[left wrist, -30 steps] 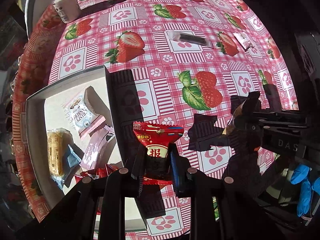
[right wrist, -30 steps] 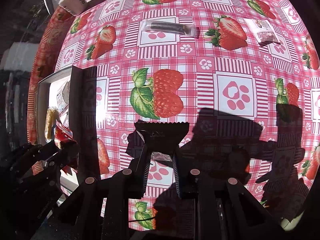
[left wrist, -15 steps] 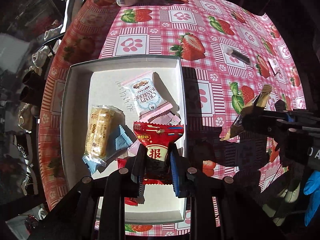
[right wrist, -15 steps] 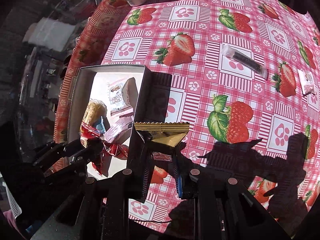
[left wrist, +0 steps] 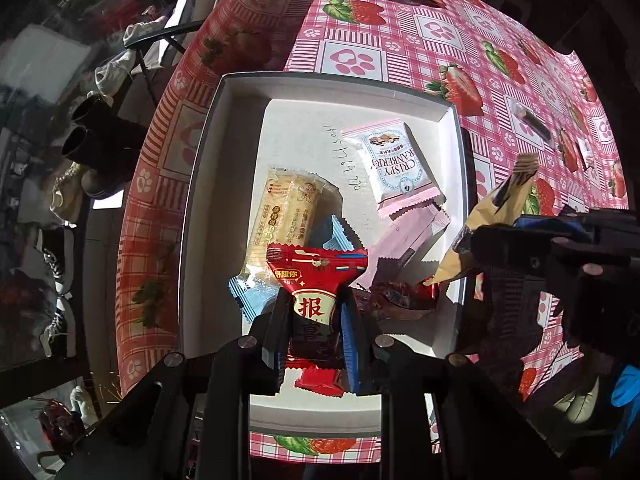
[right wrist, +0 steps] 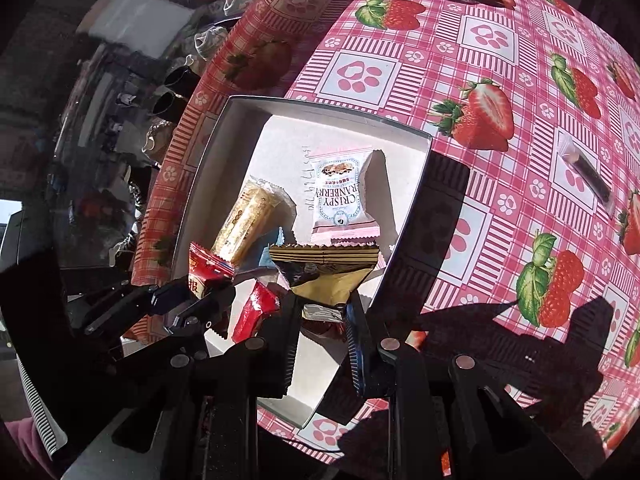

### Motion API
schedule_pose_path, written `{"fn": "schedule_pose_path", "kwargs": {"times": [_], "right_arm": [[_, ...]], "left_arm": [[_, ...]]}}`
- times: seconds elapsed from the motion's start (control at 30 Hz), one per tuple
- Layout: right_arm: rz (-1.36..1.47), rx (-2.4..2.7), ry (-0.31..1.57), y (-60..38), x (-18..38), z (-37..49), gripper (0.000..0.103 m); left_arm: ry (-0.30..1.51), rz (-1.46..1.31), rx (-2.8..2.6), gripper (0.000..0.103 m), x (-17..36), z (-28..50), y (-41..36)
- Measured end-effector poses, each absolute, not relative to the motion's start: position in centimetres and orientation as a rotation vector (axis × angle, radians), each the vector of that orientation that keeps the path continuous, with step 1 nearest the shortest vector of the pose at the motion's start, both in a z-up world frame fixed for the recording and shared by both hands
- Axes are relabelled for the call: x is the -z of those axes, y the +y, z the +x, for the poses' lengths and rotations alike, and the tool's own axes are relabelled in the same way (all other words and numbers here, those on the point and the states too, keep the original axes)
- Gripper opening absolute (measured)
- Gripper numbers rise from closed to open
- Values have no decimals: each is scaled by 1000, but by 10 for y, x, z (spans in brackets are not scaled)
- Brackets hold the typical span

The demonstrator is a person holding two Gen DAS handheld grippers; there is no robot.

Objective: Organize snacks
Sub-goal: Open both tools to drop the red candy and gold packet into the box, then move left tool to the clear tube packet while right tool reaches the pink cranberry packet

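Left gripper point(left wrist: 314, 312) clamped on red packet point(left wrist: 316, 280), above white box point(left wrist: 200, 184). Right gripper point(right wrist: 322, 312) clamped on gold packet point(right wrist: 326, 266), over box's right side.

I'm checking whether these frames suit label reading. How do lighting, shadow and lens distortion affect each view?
Left wrist view: hard sunlight bleaches the white box floor, the red packet in the left tool reads clearly, and fisheye bends the tablecloth grid. Right wrist view: the gold packet in the right tool glints, and tool shadows darken the cloth at lower right.
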State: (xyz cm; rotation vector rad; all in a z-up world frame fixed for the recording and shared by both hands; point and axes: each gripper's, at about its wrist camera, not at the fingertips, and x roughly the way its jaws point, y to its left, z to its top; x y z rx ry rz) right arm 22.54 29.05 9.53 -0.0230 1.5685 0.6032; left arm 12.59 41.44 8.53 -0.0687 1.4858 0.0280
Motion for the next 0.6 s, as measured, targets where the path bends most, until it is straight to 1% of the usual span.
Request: {"fn": "schedule_pose_path", "kwargs": {"times": [0.3,0.33,0.4,0.43,0.47,0.5,0.53,0.57,0.6], "right_arm": [[-49,-622,1624,325,-75,227,24],[-50,-620,1634,328,-73,228,24],[-46,-615,1648,329,-71,229,24],[-40,-610,1654,328,-70,229,28],[-32,-601,1660,326,-70,230,51],[-26,-586,1663,323,-70,231,69],[-25,-558,1653,317,-71,233,89],[-24,-532,1641,309,-73,234,92],[2,-518,1638,300,-74,236,92]], "left_arm": [[1549,-103,-32,26,-64,116,430],[1556,-102,-31,27,-62,115,430],[1567,-94,-30,34,-60,115,429],[1573,-92,-30,46,-59,115,428],[1573,-89,-30,59,-60,116,426],[1563,-89,-30,61,-63,117,425],[1558,-92,-24,65,-67,119,423],[1557,-84,-15,67,-70,122,420],[1556,-74,-6,67,-72,124,416]]}}
